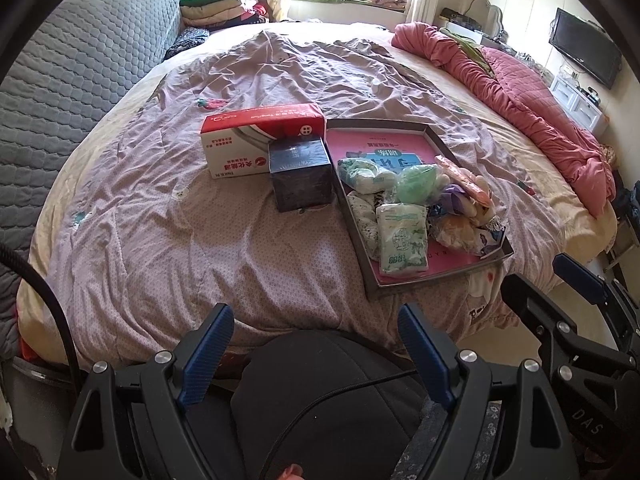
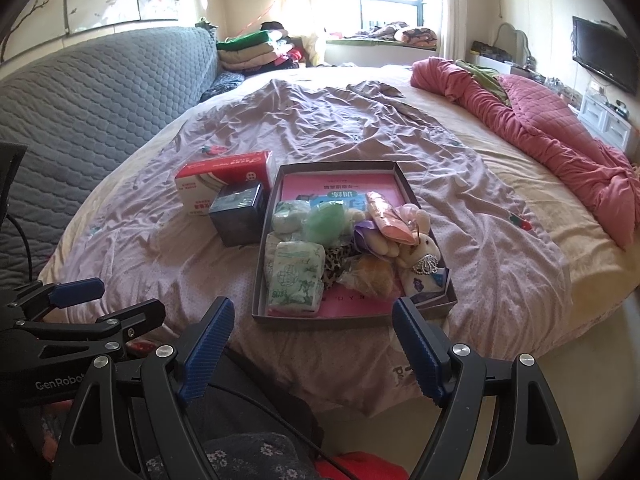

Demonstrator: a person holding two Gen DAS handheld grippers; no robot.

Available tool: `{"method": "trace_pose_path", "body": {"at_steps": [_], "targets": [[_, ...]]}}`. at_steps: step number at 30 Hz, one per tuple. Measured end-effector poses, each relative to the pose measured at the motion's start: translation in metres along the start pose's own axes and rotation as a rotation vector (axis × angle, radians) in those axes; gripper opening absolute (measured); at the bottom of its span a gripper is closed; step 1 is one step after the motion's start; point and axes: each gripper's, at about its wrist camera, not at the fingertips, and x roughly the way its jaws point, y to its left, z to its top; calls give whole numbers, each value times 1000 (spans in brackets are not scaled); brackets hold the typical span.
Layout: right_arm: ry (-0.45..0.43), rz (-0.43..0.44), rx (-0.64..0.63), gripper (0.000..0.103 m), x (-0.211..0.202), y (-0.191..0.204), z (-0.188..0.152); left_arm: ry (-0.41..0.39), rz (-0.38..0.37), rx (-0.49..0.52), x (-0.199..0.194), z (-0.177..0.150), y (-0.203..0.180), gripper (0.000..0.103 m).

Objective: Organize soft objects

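A shallow tray (image 2: 404,184) is set on the bed (image 2: 168,248), and the soft things are gathered inside it: a tissue pack (image 2: 296,276), a green pouch (image 2: 326,220), a plush rabbit (image 2: 420,262), a pink packet (image 2: 386,214) and other small bundles that cannot be told apart. They are crowded toward the tray's near end, while its far end is left bare. Just left of the tray, a red box (image 2: 224,180) and a dark box (image 2: 238,216) are stood side by side, touching; these appear to be kept handy as containers, though that is only judged.

The left gripper (image 1: 316,340) and the right gripper (image 2: 312,334) are both held spread wide, with nothing between the fingers. Both are kept low at the bed's near edge, well short of the tray, so that the whole layout is seen. The tray lies ahead of the right gripper and ahead-right of the left one.

The scene would fit soft things waiting in the tray to be sorted out, or things already collected there.
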Motion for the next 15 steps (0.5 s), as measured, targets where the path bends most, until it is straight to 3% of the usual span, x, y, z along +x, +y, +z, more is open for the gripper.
{"method": "trace_pose_path", "body": {"at_steps": [15], "targets": [[4, 5, -2, 82, 2, 0, -1, 6, 7, -13, 0, 0, 3, 84]]}}
